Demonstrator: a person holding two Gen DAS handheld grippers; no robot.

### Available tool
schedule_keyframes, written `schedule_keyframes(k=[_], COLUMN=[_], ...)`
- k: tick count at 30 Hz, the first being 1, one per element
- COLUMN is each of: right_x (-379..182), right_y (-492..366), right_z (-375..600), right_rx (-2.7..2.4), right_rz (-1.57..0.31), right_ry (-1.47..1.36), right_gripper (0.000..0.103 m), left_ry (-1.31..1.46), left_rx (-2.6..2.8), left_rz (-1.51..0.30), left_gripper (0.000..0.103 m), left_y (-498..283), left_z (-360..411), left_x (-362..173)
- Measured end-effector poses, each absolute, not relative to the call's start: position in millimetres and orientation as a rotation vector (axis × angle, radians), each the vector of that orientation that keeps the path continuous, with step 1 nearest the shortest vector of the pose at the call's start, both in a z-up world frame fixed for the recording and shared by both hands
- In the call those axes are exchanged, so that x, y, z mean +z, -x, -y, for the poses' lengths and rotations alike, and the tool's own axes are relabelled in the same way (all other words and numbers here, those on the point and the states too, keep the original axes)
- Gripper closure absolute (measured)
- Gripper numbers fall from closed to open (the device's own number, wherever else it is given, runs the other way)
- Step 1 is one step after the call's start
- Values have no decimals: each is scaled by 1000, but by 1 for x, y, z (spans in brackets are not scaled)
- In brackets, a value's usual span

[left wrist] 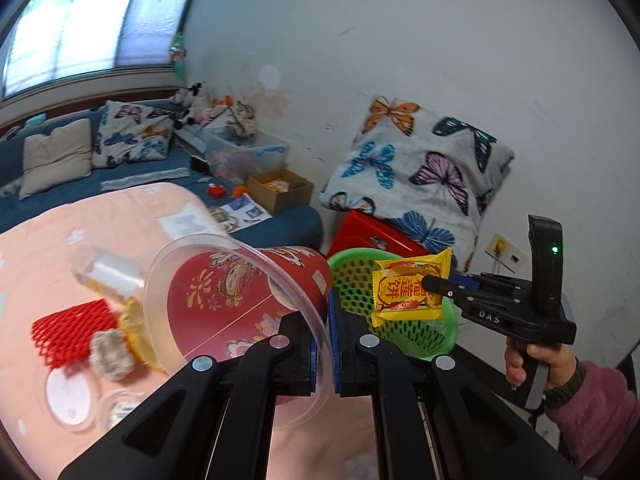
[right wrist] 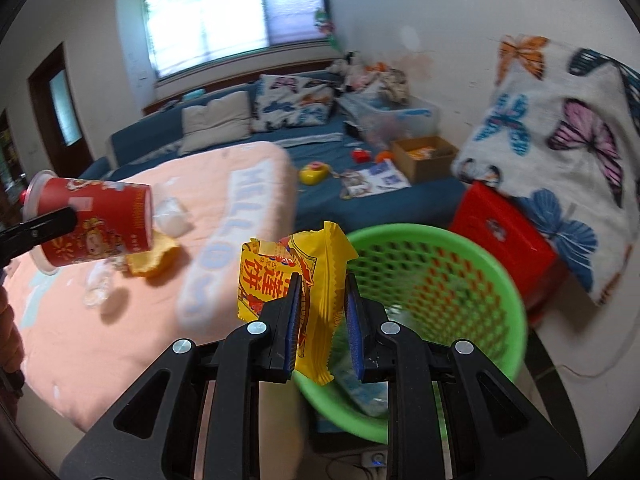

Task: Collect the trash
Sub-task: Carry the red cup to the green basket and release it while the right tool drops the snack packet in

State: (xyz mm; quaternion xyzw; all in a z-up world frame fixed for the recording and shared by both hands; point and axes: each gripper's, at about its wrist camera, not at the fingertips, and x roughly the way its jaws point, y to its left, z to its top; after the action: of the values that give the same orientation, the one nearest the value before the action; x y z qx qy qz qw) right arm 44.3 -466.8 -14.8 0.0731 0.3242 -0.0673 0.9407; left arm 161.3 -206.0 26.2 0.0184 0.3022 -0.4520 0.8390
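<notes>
A: What does the left gripper (left wrist: 331,344) have?

B: A red cup (left wrist: 240,304) under a clear lid (left wrist: 224,280). The fingers are nearly together, pinching the lid's rim edge-on. The cup lies on its side in the air above the pink blanket (left wrist: 120,216); in the left view its long axis runs from the lidded mouth at lower left to the base at upper right, toward the green basket (left wrist: 416,332).

A: And the right gripper (right wrist: 322,320)?

B: Its jaws are pressed on a yellow wrapper (right wrist: 296,272), gripping the lower half. The wrapper stands about upright between the pads, long axis vertical, crimped top edge up, printed face turned left. It hangs at the basket's near rim (right wrist: 480,252), over the gap between blanket and basket.

A: Anything left on the blanket?

B: A red foam net (left wrist: 72,332), a crumpled grey wad (left wrist: 112,354), a yellow scrap (right wrist: 154,258) below the cup, and some clear plastic pieces (left wrist: 72,398). Blur hides finer detail.

A: What is behind the basket?

B: A red box (right wrist: 508,240) beneath a butterfly pillow (left wrist: 420,168).
</notes>
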Motion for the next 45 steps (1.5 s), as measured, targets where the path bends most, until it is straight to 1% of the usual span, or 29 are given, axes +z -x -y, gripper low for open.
schedule_keyframes(k=[4,14,15,16,18,20,22,25,28,32,40,41,42,43,45], right_x=[-23,-46,-49,-50,-51,-53,-53,-51,-47,-43,-41,-42,-43,-44,-46], right_y=[-36,-23,-22,-22,-20,-18,-16,-11,-5,4,17,18,20,21,22], right_z=[496,543,546,547,551,555,556,558,558,554,553,554,555,556,556], right_rx=[-201,-291,-297,-299,-308,-309,-312,-316,-311,-312,-315,-316,-317,-317,-319], right_rz=[-679,-712,-713,-713,-710,-709,-706,-697,-682,-665,-652,-652,-652,-653,-655], right_ry=[-178,-250,-257,-261,-268,-279,-280,-286,-286,-272,-276,-281,-289,-293,-297], right_gripper=[81,76,74,70,69,62,57,56,51,46,43,43,43,43,43], left_ry=[-58,-116,-121,-124,-132,-142,-148,-160,-171,-191,-229,-234,-239,-242,-247], left_rx=[-988,-1033,-1037,-1040,-1046,-1051,-1058,-1067,-1080,-1094,-1108,-1105,-1099,-1096,-1083], left_rz=[-648,-680,-684,-688,-693,-700,-709,-723,-741,-764,-820,-822,-828,-833,-846], left_gripper=[98,98,98,98,98,98,98,98,98,97,97,94,88,85,70], left_y=[-157,-150,-149,-149,-149,-149,-148,-149,-149,-147,-147,-146,-147,-147,-147], left_z=[231,285,290,294,301,310,316,329,342,359,388,390,392,393,395], left_x=[26,18,17,16,14,12,9,5,0,-8,-29,-31,-34,-36,-40])
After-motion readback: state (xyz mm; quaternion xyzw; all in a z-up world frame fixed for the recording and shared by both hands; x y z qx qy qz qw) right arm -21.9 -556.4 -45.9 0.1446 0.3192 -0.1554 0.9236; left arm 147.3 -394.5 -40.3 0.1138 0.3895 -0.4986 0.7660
